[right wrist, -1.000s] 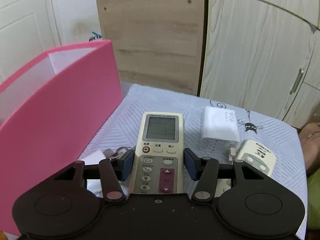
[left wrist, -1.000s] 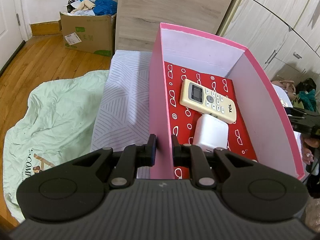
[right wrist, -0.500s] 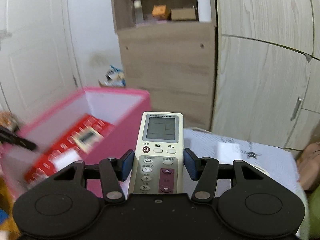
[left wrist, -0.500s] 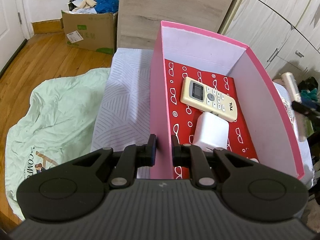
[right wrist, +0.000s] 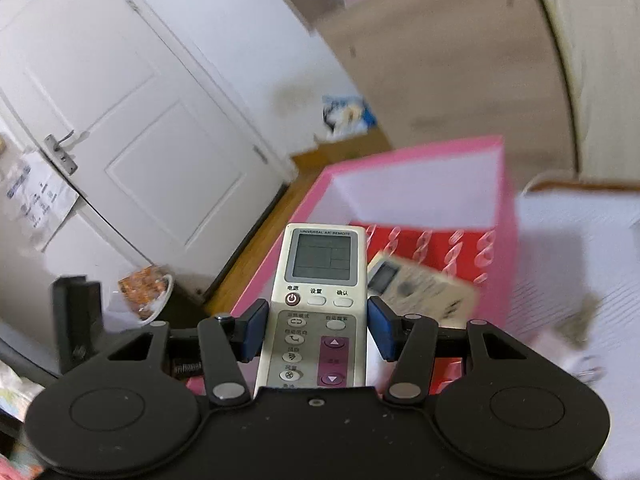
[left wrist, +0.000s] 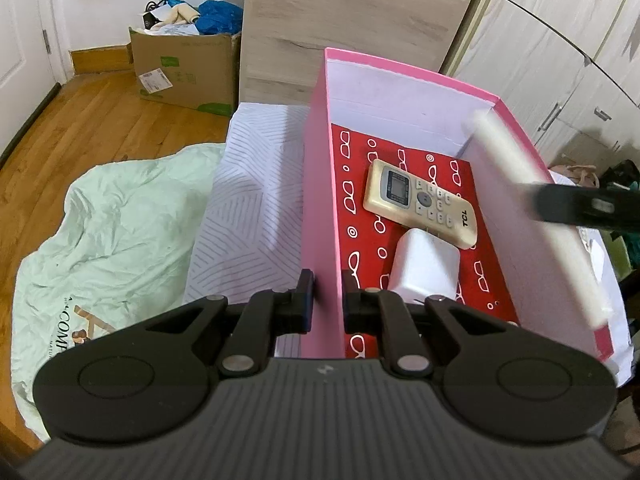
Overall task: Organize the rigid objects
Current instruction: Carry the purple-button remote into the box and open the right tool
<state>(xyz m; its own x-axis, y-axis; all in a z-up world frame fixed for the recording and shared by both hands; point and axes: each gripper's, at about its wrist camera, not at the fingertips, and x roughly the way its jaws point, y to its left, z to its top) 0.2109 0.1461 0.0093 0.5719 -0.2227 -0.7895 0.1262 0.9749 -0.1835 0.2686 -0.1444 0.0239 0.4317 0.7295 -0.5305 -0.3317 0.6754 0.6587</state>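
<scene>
Right gripper (right wrist: 316, 330) fingers hold grey remote (right wrist: 320, 280), long axis along fingers, screen end toward top of frame, over pink box (right wrist: 506, 216). Left gripper (left wrist: 325, 300) pinches box wall.

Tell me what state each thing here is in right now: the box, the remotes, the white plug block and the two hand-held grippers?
Pink box: open-topped, no lid on it.
Cream remote: lying flat inside the box, face up.
White charger block: resting in the box beside the cream remote.
Grey-white remote: held over the box.
Left hand-held gripper: shut on the box's side wall.
Right hand-held gripper: shut on the grey-white remote.
</scene>
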